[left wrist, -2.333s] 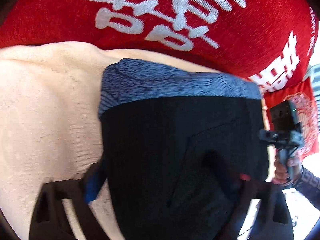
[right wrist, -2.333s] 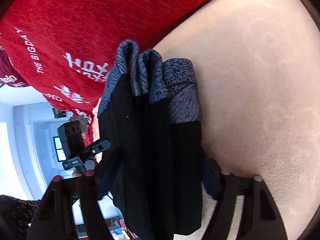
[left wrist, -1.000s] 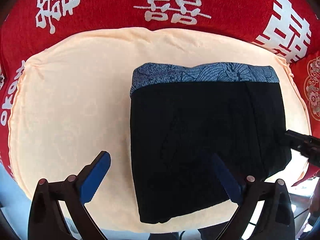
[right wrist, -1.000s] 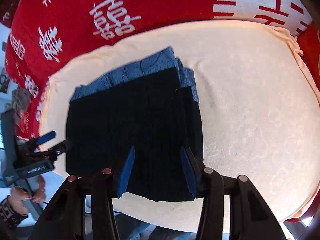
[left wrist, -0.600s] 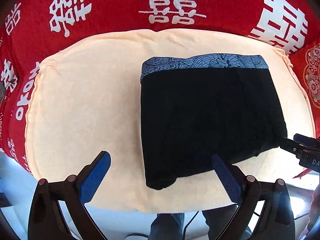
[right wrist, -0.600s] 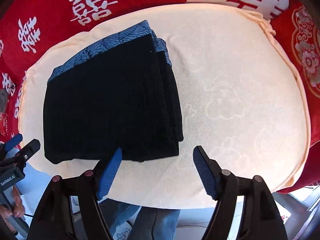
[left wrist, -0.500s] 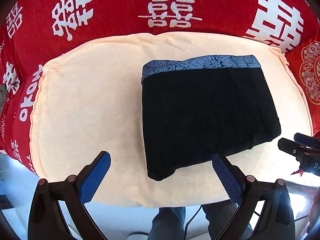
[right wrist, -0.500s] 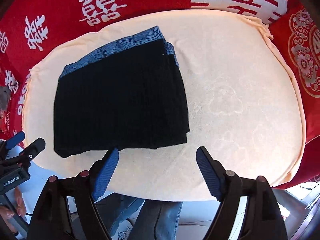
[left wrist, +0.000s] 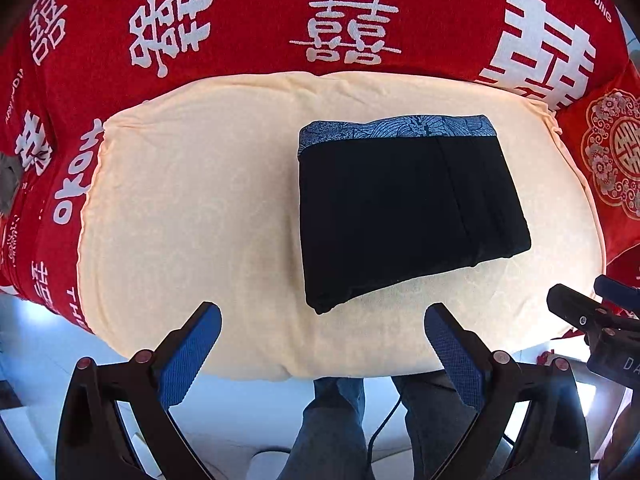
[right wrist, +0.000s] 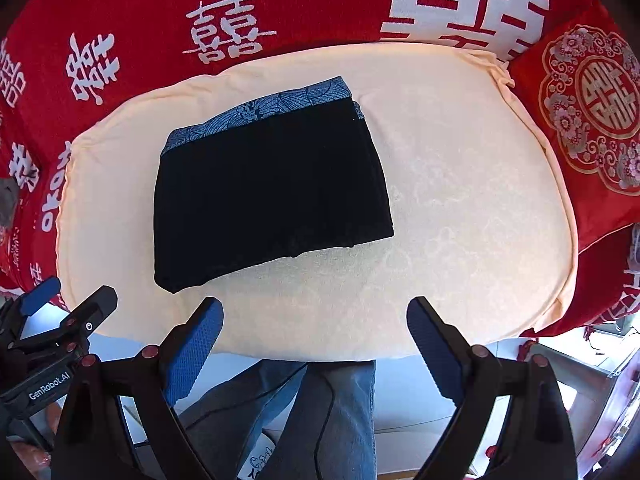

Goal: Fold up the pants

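The pants point(left wrist: 408, 208) are lying as a compact folded rectangle on the cream cushion point(left wrist: 192, 208), waistband far, apparently finished. The left hand-held gripper point(left wrist: 322, 344) is hanging released above the near edge; the right hand-held gripper point(right wrist: 314, 334), jaws just widening, is hovering empty.

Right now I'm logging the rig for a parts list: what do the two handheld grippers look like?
Both match: the left gripper and right gripper have black angular plastic finger frames, blue textured rubber pads, and reddish round pivot bolts. White "GenRobot.AI" lettering marks the left gripper's body. The person wears blue jeans.
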Demonstrator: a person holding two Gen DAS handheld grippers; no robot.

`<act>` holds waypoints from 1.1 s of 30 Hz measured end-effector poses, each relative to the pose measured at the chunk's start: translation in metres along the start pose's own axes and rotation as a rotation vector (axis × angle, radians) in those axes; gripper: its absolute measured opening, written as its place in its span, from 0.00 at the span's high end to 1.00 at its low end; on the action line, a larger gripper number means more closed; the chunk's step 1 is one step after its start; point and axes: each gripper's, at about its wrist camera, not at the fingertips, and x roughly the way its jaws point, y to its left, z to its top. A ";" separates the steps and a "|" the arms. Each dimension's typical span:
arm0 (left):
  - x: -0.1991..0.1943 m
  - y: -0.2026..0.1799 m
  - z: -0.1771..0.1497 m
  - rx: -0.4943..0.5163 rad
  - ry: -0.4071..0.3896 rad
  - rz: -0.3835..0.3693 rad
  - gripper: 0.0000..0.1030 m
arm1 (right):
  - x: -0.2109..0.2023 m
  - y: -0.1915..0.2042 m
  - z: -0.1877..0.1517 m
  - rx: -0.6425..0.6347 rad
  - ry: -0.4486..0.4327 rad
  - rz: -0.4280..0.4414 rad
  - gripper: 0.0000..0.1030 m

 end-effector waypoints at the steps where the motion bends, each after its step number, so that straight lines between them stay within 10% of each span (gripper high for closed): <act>1: -0.002 0.001 -0.001 0.000 -0.002 -0.002 0.01 | -0.003 0.003 -0.001 -0.012 -0.003 -0.018 0.08; 33: -0.026 -0.037 -0.003 -0.037 0.027 0.059 0.01 | -0.020 0.000 0.012 -0.165 0.010 -0.047 0.08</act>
